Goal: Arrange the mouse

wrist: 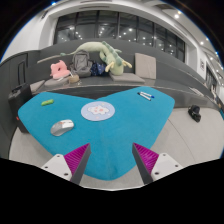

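Observation:
A grey computer mouse [62,127] lies on the teal desk mat [110,140], ahead of my left finger and to its left. My gripper [112,160] is open and empty, with its two magenta pads [78,157] spread wide above the near edge of the mat. The mouse is well beyond the fingertips, not between them. A round white and blue disc [98,111] lies at the mat's middle, further ahead.
A yellow marker [46,101] lies at the mat's far left and a blue pen [146,95] at its far right. Plush toys, a pink one [59,69] and a green one [103,53], sit on the ledge behind the desk. A dark object [196,115] lies right of the mat.

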The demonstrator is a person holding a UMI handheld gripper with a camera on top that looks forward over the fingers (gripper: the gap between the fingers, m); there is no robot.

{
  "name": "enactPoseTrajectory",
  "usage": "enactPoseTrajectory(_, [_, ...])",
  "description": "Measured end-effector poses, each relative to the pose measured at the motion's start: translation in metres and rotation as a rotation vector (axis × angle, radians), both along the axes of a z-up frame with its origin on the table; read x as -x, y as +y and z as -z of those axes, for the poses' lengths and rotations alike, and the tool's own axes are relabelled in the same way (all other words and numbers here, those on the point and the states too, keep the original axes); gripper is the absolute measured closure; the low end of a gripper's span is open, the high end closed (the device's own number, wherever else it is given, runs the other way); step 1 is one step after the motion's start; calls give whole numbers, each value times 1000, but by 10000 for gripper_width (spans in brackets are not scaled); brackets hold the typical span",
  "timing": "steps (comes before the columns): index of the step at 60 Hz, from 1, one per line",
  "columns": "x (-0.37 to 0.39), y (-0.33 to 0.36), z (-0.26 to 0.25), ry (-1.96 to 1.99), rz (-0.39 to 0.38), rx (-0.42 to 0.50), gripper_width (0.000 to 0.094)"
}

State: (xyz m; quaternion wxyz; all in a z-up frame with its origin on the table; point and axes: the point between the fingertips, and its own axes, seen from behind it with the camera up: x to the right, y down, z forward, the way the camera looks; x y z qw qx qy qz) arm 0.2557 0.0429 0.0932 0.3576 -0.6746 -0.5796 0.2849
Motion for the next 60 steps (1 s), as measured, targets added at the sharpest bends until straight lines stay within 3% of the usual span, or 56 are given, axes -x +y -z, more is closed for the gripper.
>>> enactPoseTrajectory(17, [27, -59, 11, 75, -57, 6, 73])
enactPoseTrajectory(39, [61, -212, 51, 91, -154, 63, 78])
enactPoseTrajectory(60, [132, -244, 82, 123, -109, 27, 77])
